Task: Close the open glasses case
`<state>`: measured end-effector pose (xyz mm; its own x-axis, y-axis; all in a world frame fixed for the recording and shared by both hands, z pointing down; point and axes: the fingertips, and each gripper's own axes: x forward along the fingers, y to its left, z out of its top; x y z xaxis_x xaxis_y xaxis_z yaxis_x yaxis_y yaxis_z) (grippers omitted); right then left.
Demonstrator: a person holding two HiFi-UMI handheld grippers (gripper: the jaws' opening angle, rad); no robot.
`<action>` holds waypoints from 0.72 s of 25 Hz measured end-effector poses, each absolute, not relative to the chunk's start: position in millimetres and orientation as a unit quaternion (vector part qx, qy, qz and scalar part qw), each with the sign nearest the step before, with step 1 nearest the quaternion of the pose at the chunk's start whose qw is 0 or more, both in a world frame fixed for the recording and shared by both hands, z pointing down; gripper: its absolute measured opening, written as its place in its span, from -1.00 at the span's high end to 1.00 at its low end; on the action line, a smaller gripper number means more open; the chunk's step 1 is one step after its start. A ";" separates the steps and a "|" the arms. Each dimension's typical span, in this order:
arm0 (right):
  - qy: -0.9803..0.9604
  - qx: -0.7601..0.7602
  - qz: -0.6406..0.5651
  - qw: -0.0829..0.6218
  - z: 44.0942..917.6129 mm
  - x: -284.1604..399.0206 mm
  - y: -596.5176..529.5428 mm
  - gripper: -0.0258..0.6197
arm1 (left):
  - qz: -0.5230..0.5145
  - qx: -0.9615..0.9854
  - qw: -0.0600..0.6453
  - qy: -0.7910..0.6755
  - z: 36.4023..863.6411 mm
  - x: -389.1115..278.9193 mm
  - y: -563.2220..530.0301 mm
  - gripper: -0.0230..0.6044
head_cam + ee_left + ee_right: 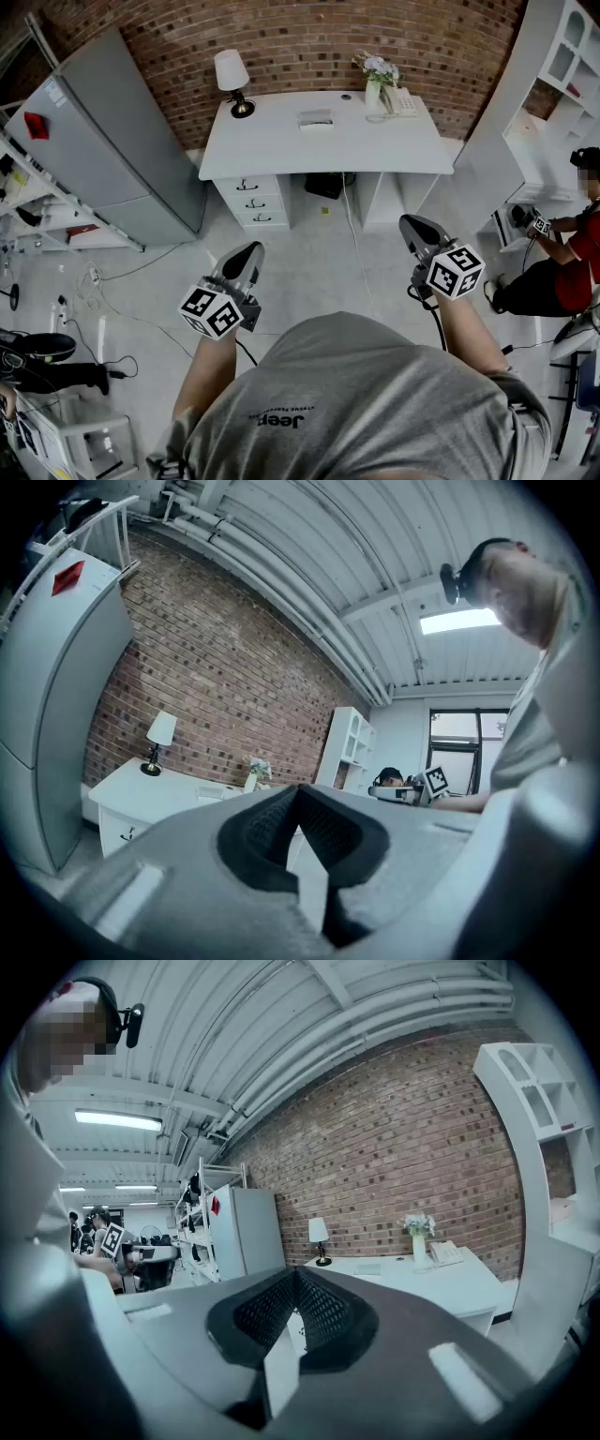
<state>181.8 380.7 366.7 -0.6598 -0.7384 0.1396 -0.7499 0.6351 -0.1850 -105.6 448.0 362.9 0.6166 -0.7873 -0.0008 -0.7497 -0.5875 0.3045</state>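
White desk (281,145): glasses case (315,118) midway, vase (373,95) holding flowers (379,67).

Pale glasses case (315,118) lies mid-desk on the white desk (281,150).

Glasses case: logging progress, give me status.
Left gripper shut, empty. Right gripper shut, empty. Glasses case on desk, far ahead, untouched. Nothing in the way.
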 end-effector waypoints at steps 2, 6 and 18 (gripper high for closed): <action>-0.904 0.411 0.111 0.026 367.1 183.0 381.3 0.89 | -0.068 0.888 0.139 -0.432 363.4 -103.5 448.4 0.94; -0.905 0.412 0.106 0.029 366.6 182.4 381.2 0.87 | -0.068 0.889 0.141 -0.430 364.0 -103.3 446.8 0.94; -0.906 0.412 0.096 0.032 365.7 183.3 381.1 0.88 | -0.065 0.891 0.141 -0.426 367.3 -99.6 445.6 0.94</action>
<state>183.3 381.1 365.7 -0.6584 -0.7402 0.1368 -0.7524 0.6422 -0.1466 -99.6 445.6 367.3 0.6294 -0.7771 0.0048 -0.7405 -0.5978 0.3071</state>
